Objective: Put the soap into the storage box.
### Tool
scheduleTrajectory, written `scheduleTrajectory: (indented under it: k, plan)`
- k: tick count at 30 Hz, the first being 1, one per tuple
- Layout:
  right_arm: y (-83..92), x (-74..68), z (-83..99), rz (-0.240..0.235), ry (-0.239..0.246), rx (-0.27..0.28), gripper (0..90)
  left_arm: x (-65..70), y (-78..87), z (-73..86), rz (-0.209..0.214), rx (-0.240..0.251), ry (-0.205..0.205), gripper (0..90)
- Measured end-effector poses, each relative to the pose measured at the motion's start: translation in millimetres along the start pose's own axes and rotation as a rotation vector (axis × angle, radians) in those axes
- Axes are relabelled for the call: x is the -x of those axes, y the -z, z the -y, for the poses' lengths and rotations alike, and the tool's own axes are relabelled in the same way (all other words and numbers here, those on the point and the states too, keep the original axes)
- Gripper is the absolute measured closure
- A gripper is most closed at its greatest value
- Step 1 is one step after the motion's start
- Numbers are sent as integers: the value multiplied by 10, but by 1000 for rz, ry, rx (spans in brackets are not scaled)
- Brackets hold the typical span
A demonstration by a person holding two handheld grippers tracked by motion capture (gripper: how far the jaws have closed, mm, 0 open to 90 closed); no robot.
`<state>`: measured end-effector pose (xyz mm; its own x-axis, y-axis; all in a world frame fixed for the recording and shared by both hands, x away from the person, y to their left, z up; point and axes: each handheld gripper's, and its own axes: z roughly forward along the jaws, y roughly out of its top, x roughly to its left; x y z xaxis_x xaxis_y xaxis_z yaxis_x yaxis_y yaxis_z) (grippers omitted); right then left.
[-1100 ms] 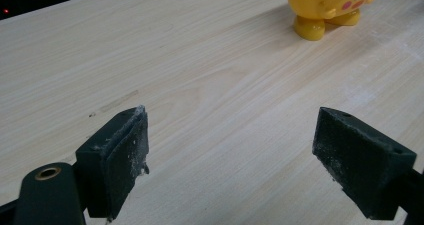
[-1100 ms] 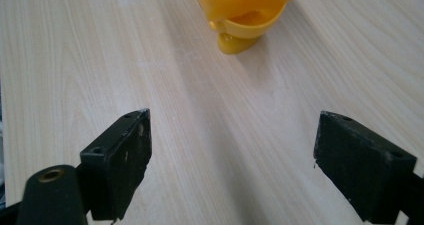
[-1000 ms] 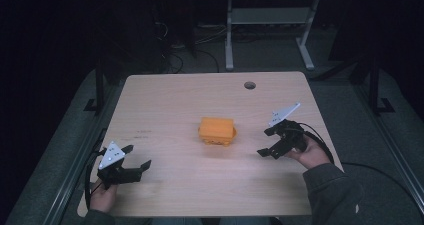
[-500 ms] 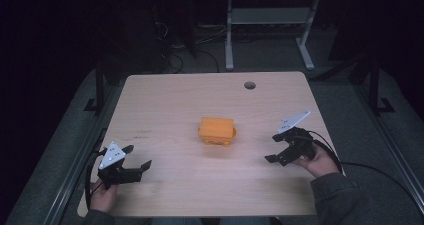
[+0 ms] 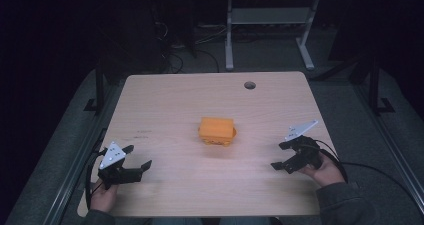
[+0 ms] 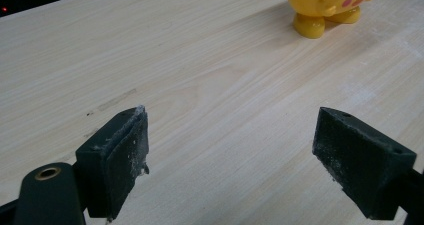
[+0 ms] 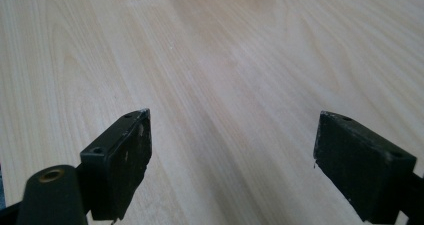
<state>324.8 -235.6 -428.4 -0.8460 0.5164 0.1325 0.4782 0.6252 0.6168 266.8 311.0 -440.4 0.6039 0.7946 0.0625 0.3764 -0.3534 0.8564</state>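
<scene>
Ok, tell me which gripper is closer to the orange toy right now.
Right, narrowly. The right gripper sits open to the right of the orange toy, slightly toward the person. The left gripper is open farther off, left of the toy near the table's front corner.

Yellow toy (image 6: 332,7) cut off by top edge (legs visible).

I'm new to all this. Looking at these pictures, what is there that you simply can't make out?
- Yellow toy: the left gripper view's top edge cuts off its upper part, so the face is mostly unseen.
- Same toy in the high view: too small to read any detail.
- Round hole in the table: too small to tell what it holds.
- Floor beyond the table: too dark.
</scene>
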Motion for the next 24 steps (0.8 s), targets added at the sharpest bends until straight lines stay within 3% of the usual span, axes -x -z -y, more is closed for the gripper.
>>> scheduleTrajectory:
  k: [24]
  plan:
    - [28, -155, 395, 17, -54, 28, 146, 8, -8, 2, 3, 0, -3, 142]
